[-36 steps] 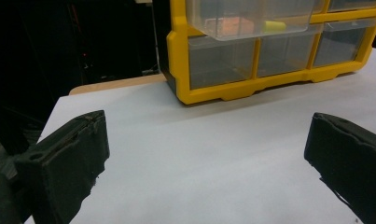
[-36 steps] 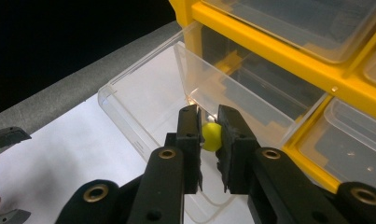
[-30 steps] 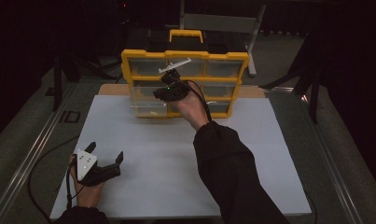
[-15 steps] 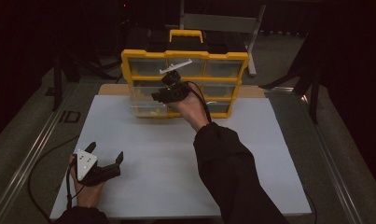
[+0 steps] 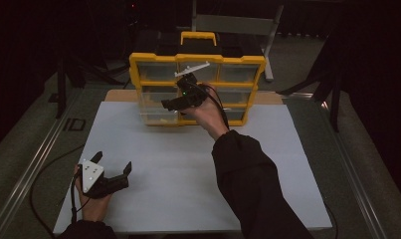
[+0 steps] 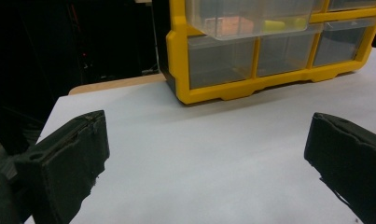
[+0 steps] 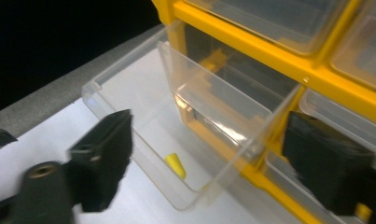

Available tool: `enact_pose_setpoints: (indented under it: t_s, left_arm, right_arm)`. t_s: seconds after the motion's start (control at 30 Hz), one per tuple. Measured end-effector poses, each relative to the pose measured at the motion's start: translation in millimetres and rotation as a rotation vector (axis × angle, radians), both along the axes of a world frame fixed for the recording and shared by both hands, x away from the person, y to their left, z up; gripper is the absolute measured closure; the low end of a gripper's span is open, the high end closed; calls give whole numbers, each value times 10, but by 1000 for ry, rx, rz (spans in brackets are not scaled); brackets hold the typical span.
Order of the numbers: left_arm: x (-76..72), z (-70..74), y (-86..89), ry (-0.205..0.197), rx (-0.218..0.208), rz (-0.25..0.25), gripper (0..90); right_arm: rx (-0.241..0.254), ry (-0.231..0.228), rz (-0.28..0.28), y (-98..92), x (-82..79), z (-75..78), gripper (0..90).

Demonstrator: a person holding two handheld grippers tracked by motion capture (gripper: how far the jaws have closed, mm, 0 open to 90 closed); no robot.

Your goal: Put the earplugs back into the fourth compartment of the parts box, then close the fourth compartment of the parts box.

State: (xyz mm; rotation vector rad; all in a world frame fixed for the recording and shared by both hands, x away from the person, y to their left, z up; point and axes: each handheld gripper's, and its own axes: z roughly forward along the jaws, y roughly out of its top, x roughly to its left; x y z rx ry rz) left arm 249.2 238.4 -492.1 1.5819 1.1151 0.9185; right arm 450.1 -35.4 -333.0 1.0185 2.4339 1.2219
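A yellow organizer (image 5: 138,64) with clear drawers stands at the back of the white mat (image 5: 188,164). Its middle-left drawer (image 7: 143,112) is pulled out, and a small yellow piece (image 7: 176,165) lies on its floor. My right gripper (image 5: 175,97) hovers at this drawer, and its jaws have just been opening. In the right gripper view the right gripper (image 7: 209,135) stands open astride the drawer's front corner without pressing on it. My left gripper (image 5: 113,162) rests open on the mat at the near left, nothing between its jaws. In the left gripper view the left gripper (image 6: 206,135) faces the organizer (image 6: 181,56).
The organizer has a yellow handle (image 5: 198,36) on top and a dark stand behind it. The pulled-out drawer (image 6: 251,18) holds an orange and a yellow item. A metal rail (image 5: 34,164) runs along the table's left edge. Bare mat lies between the two hands.
The right gripper's jaws have spread apart at the pulled-out drawer. Both hands have stayed in place.
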Motion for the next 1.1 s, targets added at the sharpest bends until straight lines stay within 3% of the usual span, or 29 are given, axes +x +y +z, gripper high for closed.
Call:
enact_pose_setpoints:
  t_s: [0.07, 0.37, 1.1]
  left_arm:
    - [0, 1, 0, -1, -1, 0, 9]
    - [0, 0, 2, 1, -1, 1, 9]
    - [1, 0, 5, 2, 2, 3, 9]
  right_arm:
    - [-4, 9, 9, -16, -2, 0, 87]
    - [-13, 9, 28, -94, -69, 11, 80]
    - [0, 29, 55, -317, -224, -199, 80]
